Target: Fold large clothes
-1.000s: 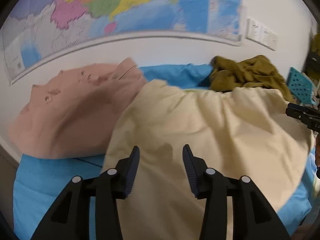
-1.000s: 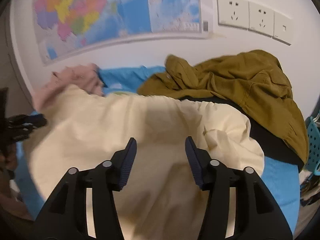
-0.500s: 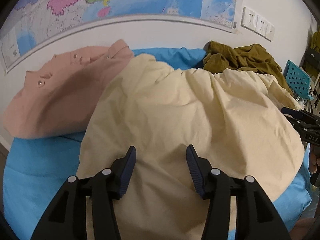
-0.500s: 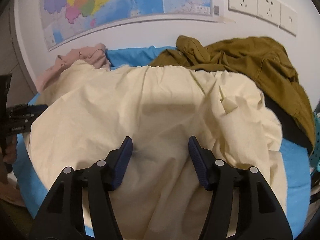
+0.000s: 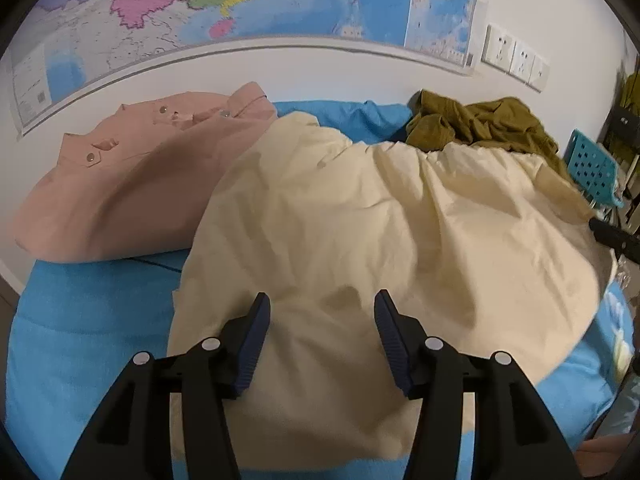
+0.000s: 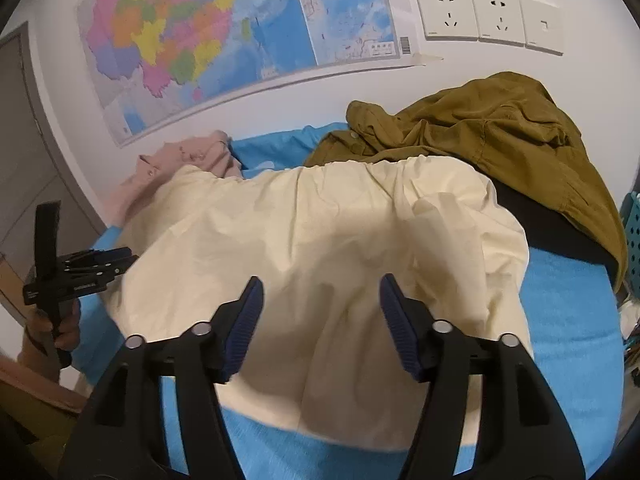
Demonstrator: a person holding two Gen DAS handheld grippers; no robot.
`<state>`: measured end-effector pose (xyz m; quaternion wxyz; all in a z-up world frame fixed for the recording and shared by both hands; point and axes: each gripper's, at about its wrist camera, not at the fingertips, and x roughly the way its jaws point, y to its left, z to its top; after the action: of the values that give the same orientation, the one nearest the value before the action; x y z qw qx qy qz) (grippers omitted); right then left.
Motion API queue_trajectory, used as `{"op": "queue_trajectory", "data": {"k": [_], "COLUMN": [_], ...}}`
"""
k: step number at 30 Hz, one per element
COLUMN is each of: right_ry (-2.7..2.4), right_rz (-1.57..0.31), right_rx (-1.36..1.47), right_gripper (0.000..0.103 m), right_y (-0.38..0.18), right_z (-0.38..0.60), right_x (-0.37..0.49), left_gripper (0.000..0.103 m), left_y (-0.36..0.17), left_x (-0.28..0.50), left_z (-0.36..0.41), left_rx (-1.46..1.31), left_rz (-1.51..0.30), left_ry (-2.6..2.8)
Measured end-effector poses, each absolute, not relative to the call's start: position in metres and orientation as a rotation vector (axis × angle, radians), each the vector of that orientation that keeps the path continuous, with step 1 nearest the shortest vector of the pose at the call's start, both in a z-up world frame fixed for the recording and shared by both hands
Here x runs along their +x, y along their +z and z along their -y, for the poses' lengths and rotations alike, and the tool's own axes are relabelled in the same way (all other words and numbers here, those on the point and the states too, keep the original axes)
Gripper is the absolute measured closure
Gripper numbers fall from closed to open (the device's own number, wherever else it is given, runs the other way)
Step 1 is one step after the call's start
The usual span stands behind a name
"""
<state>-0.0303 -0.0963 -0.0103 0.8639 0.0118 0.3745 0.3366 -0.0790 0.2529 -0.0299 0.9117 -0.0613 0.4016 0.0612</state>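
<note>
Both grippers just let go: left gripper (image 5: 322, 320) & right gripper (image 6: 320, 304) jaws opening, nothing pinched. Cream garment (image 5: 380, 232) now lies spread on blue bed (image 5: 80, 320), btwn pink shirt (image 5: 132, 184) & olive jacket (image 6: 500, 136). Prob ready for next fold.

— What's behind the bed?
— A white wall (image 6: 304, 100) with a big coloured map (image 5: 248, 4) taped along it, and a row of three white sockets (image 6: 488, 16) to its right.
— And the bed itself?
— A bright blue sheet (image 5: 80, 320) covers it.
— Anything off to the side?
— A teal perforated basket (image 5: 592, 172) at the right edge, a grey door frame (image 6: 24, 128) at the left.
</note>
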Motion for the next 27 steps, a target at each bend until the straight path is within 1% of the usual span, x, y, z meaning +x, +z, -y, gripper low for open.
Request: {"op": "queue_trajectory", "data": {"k": [1,5,8,14,22,27], "right_ry": [0.696,0.662,0.642,0.625,0.671,0.66], "right_rz": [-0.792,-0.832,-0.853,-0.866,-0.843,-0.837], "right_rx": [0.015,0.003,-0.006,-0.001,0.128,0.161], "right_gripper": [0.039,0.046,0.046,0.046,0.042,0.04], "right_y": [-0.013,-0.03,-0.04,-0.047,-0.02,-0.015], "right_z": [0.097,0.094,0.09,0.086,0.12,0.138], "right_x": [-0.03,-0.021,-0.015,-0.011,-0.03,-0.043], "left_gripper": [0.05,0.05,0.05,0.05,0.05,0.05], "left_y": [-0.028,-0.03,-0.035,-0.04,-0.023,-0.019], "left_x": [-0.083,-0.086,-0.086,-0.091,-0.118,-0.136], "left_z": [-0.252,-0.254,-0.255,-0.256,-0.269,-0.275], "left_rx": [-0.129,-0.125,-0.134,-0.145,-0.2,-0.198], "left_rz": [-0.821,-0.832,-0.841,-0.843,-0.799,-0.795], "left_ry": [0.123,0.133,0.137,0.141,0.136,0.164]}}
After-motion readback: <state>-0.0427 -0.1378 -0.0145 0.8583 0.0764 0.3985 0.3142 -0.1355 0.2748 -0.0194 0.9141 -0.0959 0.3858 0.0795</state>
